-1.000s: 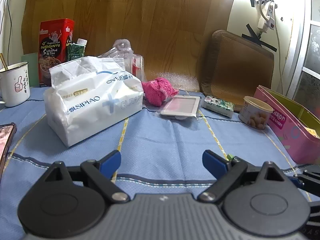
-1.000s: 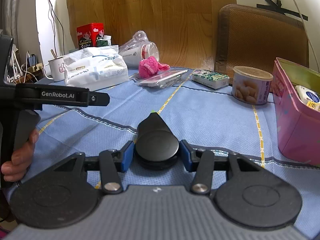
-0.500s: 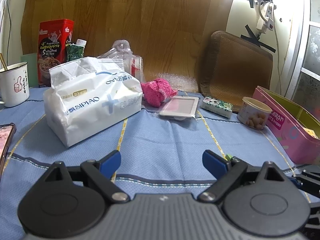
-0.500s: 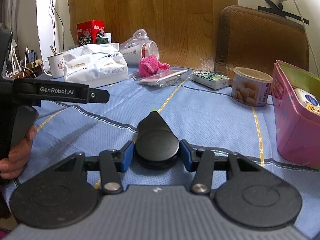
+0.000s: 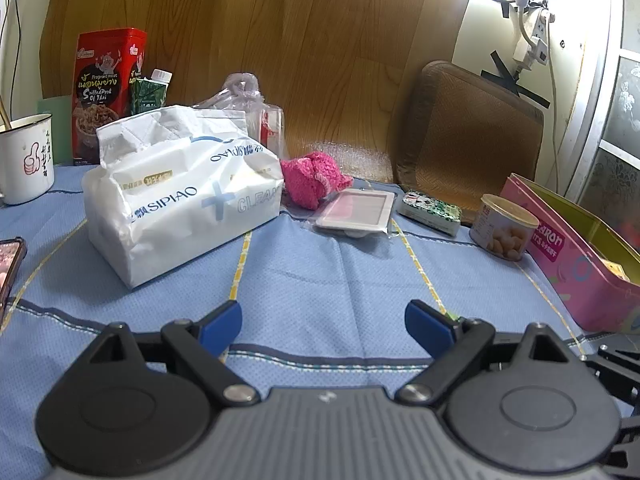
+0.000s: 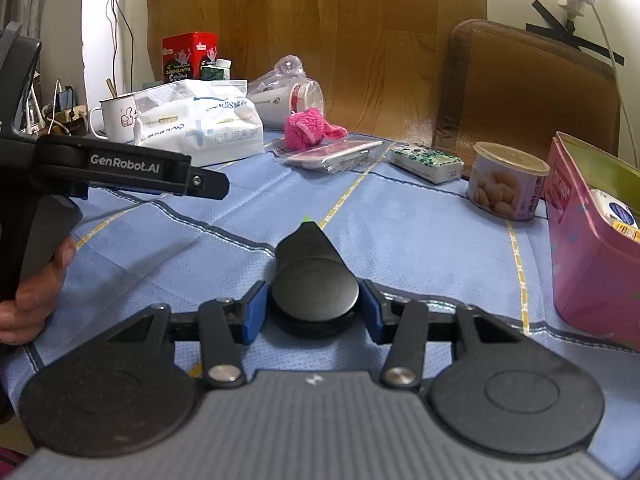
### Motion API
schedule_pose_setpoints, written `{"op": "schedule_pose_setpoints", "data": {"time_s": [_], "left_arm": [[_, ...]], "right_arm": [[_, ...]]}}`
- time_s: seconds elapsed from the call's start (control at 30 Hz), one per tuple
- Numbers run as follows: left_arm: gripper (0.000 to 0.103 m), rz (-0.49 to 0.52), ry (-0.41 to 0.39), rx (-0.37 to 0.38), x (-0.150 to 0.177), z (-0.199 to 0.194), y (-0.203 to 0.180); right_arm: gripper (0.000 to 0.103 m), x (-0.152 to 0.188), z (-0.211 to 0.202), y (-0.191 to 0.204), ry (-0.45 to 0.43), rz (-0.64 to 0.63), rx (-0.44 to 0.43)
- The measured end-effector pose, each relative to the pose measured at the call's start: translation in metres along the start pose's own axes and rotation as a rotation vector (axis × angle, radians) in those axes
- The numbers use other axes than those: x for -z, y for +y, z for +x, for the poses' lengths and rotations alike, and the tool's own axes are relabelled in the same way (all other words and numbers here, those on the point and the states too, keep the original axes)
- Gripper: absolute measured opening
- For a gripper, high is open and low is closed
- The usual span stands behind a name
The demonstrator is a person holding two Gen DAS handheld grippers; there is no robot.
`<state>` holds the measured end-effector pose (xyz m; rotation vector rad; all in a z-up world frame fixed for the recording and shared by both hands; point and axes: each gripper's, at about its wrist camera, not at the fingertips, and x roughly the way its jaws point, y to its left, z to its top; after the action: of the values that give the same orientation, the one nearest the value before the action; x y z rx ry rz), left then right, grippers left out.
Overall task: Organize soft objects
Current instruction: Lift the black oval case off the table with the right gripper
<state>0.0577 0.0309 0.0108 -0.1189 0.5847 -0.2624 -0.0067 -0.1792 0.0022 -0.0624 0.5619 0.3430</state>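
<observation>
Clamping a black teardrop-shaped disc (image 6: 315,288) in the right hand-held gripper (image 6: 314,312), left hand-held gripper (image 5: 323,330) gaping wide and empty over the desk (image 5: 320,276), tissue pack (image 5: 182,190) and pink knit cloth (image 5: 310,178) well beyond.

Both grippers parked low, pointing slightly down

The left gripper (image 5: 323,326) has its blue-padded jaws spread wide with nothing between them; the right gripper (image 6: 314,309) is clamped on a black round-bodied piece with a pointed tip (image 6: 312,276), and a bare hand (image 6: 30,292) grips the left handle
</observation>
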Motion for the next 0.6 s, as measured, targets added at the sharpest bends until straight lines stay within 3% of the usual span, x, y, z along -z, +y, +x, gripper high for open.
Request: {"op": "schedule_pose_setpoints", "data": {"time_s": [0.6], "left_arm": [[0.092,0.001,-0.003,0.003,-0.0003,-0.0012,-0.0003]], "right_arm": [[0.052,0.0008,-0.0001,0.0,0.0,0.002,-0.002]]}}
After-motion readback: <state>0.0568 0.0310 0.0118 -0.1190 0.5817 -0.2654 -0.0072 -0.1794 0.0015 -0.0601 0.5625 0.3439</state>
